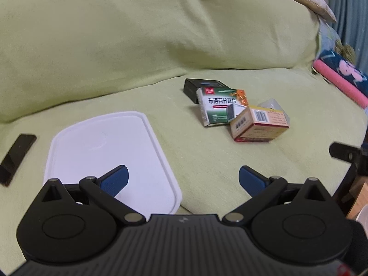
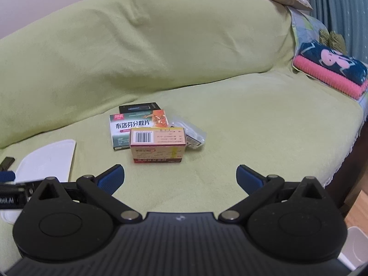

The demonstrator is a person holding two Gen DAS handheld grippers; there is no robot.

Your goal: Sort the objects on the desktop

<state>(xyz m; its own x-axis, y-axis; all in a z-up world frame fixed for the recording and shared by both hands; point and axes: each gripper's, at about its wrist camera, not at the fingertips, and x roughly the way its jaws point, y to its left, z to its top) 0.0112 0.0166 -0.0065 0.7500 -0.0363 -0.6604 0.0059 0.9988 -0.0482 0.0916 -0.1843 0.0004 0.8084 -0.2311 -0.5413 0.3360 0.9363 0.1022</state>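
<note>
Boxes: the near orange box (image 2: 157, 146) looks light, stiff card; I'd pinch its short sides. Both my tools, left tool (image 1: 183, 179) and right tool (image 2: 180, 177), gape wide, empty.

A little pile of boxes sat on the green cover, with a white tray off to the left.

The tan box (image 2: 157, 146) with a barcode on top stood in front, leaning on the green and white box (image 2: 128, 130) with orange on one corner. A black box (image 2: 139, 108) lay flat behind them, partly hidden. A small clear packet (image 2: 195, 135) lay just to the right, touching the tan box. The white tray (image 1: 108, 156) lay flat and had nothing in it.
</note>
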